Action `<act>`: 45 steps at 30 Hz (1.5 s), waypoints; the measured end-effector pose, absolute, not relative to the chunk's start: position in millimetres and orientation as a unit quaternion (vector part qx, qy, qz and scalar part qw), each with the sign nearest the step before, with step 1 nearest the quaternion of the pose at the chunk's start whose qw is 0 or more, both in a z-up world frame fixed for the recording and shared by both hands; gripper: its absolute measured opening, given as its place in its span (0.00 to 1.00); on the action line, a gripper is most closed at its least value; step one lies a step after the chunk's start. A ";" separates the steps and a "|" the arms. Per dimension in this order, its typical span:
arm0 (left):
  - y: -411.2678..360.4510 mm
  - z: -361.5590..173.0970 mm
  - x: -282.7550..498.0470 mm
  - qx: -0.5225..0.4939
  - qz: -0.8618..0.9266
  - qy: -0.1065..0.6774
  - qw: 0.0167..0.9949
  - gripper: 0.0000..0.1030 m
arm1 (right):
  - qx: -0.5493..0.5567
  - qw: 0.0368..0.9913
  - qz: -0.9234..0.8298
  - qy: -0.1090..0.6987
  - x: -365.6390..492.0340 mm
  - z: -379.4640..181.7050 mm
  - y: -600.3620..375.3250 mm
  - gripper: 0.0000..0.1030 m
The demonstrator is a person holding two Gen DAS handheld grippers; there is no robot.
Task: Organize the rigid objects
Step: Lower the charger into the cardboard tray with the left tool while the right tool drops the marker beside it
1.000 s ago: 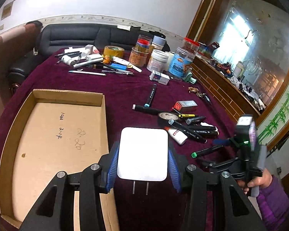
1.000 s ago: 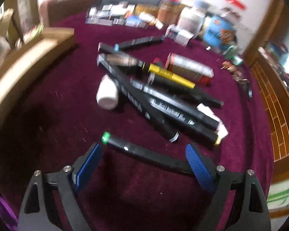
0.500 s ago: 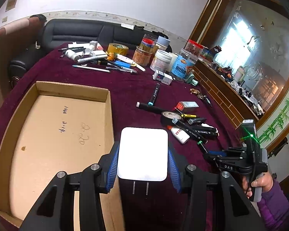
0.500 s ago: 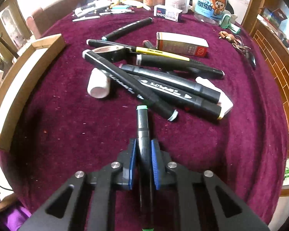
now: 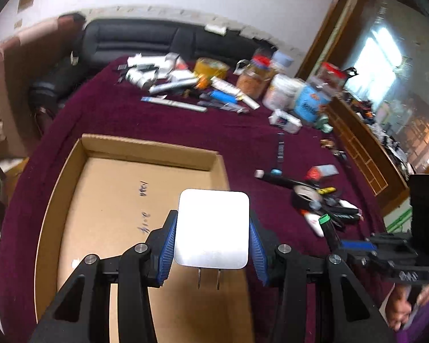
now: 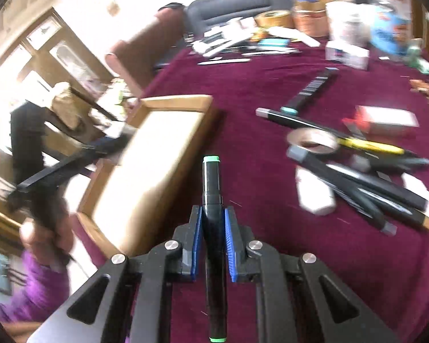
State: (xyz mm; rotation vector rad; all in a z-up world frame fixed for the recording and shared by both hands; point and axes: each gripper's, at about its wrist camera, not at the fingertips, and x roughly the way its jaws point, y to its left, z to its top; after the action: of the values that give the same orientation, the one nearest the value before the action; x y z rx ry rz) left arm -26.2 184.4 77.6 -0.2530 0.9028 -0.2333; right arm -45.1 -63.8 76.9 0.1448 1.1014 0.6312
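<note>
My left gripper (image 5: 211, 245) is shut on a white plug adapter (image 5: 213, 228), prongs pointing back toward me, held above the right part of the open cardboard box (image 5: 146, 150). My right gripper (image 6: 213, 237) is shut on a black marker with green ends (image 6: 211, 183), lifted off the purple tablecloth beside the cardboard box (image 6: 174, 100). In the left wrist view that right gripper (image 5: 349, 244) shows at the right edge with the green-tipped marker (image 5: 327, 224) sticking out of it. A heap of black markers (image 6: 366, 188) lies to its right.
A white glue bottle (image 6: 314, 197), a tape roll (image 6: 313, 141), a yellow pen (image 6: 369, 144) and a red-ended small box (image 6: 386, 120) lie in the marker heap. Jars (image 5: 283, 91), tubes and pens crowd the table's far side. A black sofa (image 5: 146, 43) stands behind.
The right gripper closed on the green-tipped marker, lifted it and swung left toward the box. The left gripper carried the adapter leftward from over the cloth to over the box.
</note>
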 end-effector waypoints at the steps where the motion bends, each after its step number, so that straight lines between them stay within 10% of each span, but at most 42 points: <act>1: 188.7 72.5 -18.0 -0.126 -0.108 0.440 0.883 0.47 | 0.076 0.799 0.300 0.516 -38.5 75.6 -53.5 0.14; 21: 237.3 13.4 51.1 -0.266 -0.079 0.481 0.832 0.51 | 0.109 0.777 0.242 0.571 76.7 26.9 65.0 0.14; 26: 248.6 15.9 50.1 -0.299 -0.079 0.468 0.828 0.74 | 0.111 0.791 0.227 0.558 80.1 25.5 61.4 0.14; 30: 248.3 27.5 43.0 -0.310 -0.083 0.453 0.832 0.74 | 0.085 0.801 0.233 0.545 73.9 34.2 65.1 0.38; 45: 156.0 110.2 -49.9 -0.247 -0.139 0.380 0.880 0.90 | 0.022 0.911 0.137 0.389 -6.5 92.7 -35.9 0.65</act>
State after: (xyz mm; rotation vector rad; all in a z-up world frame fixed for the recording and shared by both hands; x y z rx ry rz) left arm -49.9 156.0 110.2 -0.5155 0.7913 -0.2895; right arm -6.5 -35.9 92.7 0.0463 0.8021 0.2816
